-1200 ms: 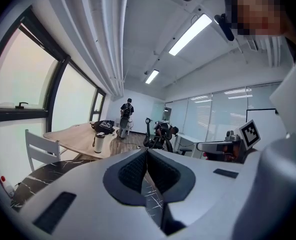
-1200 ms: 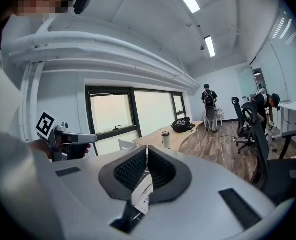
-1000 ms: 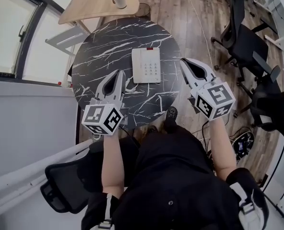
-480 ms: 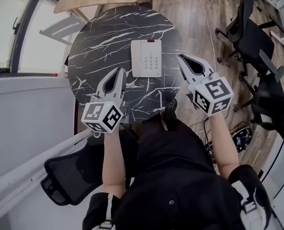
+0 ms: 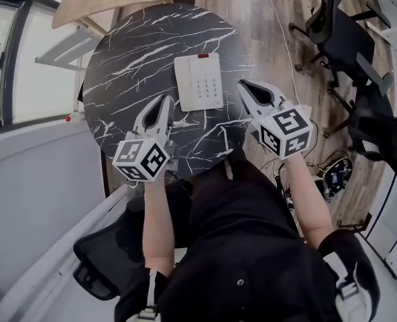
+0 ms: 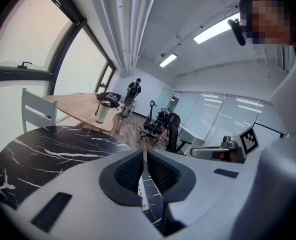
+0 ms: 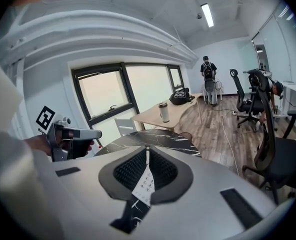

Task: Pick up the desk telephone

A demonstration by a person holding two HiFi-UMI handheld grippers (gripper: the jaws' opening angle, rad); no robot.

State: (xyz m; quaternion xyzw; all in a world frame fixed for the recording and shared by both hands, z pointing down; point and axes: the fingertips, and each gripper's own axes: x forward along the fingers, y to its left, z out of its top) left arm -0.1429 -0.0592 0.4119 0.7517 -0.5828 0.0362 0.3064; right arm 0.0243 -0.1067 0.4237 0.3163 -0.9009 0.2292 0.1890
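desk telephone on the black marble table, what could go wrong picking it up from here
1. The left gripper and right gripper are both shut and empty, one on each side of the desk telephone. If they don't open first, they would likely just shove it across the table.
2. The phone lies flat and looks wide, so a pinch on one edge may tilt it and slip.

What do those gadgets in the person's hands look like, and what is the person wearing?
The left gripper and right gripper are pale grey plastic. Each tapers into two pointed jaws lined with black ribbed pads. Each carries a white cube printed with black square markers. The person wears black clothing, with no sleeves over the forearms.
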